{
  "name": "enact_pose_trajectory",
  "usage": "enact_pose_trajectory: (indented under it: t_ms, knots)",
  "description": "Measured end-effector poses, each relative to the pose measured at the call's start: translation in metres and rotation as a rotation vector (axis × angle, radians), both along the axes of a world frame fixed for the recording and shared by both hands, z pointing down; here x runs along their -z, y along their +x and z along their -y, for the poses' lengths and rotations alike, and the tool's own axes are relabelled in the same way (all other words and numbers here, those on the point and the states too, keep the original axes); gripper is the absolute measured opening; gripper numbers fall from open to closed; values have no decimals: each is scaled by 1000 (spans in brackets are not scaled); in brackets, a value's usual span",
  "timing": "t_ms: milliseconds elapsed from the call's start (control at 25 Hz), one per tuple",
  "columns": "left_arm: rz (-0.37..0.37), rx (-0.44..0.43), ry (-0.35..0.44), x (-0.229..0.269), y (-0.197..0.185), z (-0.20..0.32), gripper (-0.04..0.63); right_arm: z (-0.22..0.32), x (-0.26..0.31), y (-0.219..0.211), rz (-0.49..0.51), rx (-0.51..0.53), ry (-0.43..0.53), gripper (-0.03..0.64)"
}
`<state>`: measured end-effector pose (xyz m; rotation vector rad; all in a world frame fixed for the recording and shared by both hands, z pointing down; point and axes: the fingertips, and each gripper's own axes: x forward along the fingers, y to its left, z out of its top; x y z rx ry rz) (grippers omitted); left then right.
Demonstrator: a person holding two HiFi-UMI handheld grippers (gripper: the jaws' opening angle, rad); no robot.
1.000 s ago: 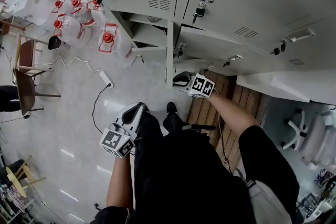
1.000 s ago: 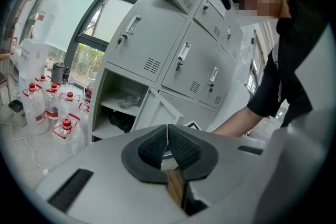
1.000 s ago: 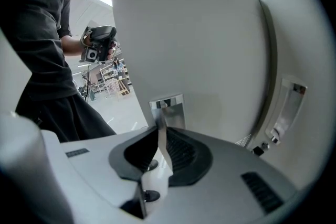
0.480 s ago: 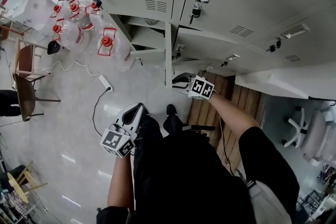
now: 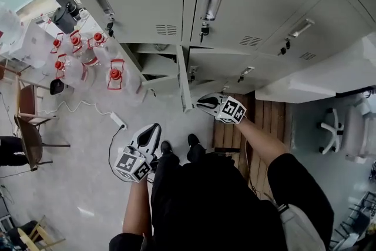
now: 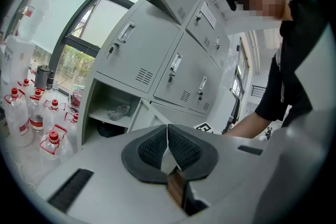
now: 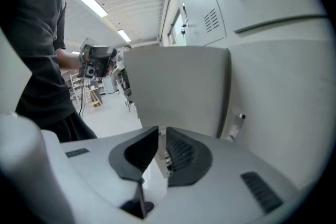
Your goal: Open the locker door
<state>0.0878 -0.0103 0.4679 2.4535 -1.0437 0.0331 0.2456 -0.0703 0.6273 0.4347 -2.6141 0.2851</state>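
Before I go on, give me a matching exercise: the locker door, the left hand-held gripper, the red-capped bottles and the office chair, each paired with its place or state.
Things:
1. locker door
2. left hand-held gripper
3. red-capped bottles
4. office chair

Places or states:
A. clustered at the head view's left
B. jaws together, nothing between them
C. at the head view's right edge
D. swung out, open

Pairs: 1-D, 2-B, 3-A, 4-C
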Motion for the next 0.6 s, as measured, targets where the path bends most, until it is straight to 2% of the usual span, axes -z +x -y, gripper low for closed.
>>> enact_pose_trajectory:
  t_ms: [160, 360, 600]
  knots:
    - [-17, -61, 46, 20, -11, 10, 18, 3, 52, 1, 67, -130, 66, 38]
    - [-43, -116, 97, 43, -27, 21, 18, 2, 123, -6, 170, -284, 201, 15]
    - [-59, -162, 132, 61, -48, 19, 18, -19, 198, -22, 261, -404, 336, 12]
